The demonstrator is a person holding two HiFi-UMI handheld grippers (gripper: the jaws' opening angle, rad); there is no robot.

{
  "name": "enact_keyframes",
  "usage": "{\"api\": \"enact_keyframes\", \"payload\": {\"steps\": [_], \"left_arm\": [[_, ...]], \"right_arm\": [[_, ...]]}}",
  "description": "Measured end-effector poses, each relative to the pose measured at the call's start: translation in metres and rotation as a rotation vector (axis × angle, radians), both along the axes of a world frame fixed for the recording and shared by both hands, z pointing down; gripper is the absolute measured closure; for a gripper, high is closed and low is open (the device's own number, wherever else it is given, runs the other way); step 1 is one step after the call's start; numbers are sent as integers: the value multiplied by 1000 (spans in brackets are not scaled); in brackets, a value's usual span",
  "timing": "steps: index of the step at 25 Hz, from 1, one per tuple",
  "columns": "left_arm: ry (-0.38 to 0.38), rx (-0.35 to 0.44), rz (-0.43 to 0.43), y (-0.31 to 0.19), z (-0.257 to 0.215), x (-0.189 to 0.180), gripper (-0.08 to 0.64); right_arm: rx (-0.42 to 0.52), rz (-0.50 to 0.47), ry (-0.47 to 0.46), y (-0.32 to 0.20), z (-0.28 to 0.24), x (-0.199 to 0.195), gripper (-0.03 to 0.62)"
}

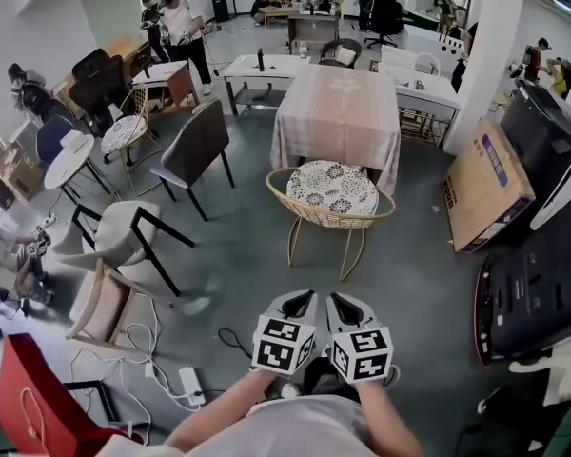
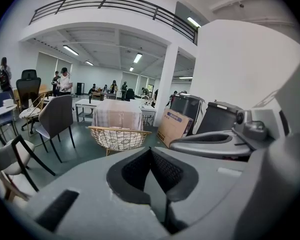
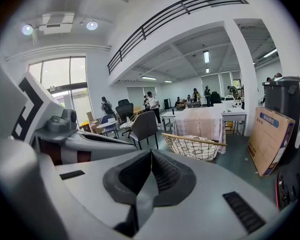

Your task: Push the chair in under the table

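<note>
Left tongs (image 1: pixel 305 301), right tongs (image 1: pixel 339 303) closed, chair (image 1: pixel 331 193) ahead

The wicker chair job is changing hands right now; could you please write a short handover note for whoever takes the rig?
Left gripper: shut, empty.
Right gripper: shut, empty, side by side with the left.
Both are short of the wicker chair and not touching it.
The chair stands in front of the cloth-covered table, backrest toward the person, seat mostly out from under it.
Done: nothing on the chair yet.
Left: bring both grippers to the backrest rim and push the chair in under the table.
</note>
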State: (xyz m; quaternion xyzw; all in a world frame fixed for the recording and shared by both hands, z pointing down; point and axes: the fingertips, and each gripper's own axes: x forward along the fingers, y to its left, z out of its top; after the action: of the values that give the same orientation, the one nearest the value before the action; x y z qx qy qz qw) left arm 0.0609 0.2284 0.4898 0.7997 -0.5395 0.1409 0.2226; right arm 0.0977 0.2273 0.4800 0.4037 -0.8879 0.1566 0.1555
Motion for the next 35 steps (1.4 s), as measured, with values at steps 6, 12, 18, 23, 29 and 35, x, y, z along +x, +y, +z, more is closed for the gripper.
{"api": "enact_keyframes", "payload": {"steps": [6,12,18,23,29,35], "left_arm": [[-13,-35,-20,-45,13,3,555],[-26,-61,-26,-92,24,7,555],[-44,-91,-32,-130,34,12,555],[-75,-116,-54,-151,42,7,555],[-123,-138,-73,-168,52,2,555],[-156,-141,-62,-182,54,-8,555]], "right_arm": [[-27,-26,26,-45,15,7,588],[-52,-52,43,-93,28,9,588],[-81,-79,44,-132,38,13,588],[-91,-112,52,-157,44,13,588],[-104,-152,89,-179,59,17,588],[-87,-166,117,-197,63,13,588]]}}
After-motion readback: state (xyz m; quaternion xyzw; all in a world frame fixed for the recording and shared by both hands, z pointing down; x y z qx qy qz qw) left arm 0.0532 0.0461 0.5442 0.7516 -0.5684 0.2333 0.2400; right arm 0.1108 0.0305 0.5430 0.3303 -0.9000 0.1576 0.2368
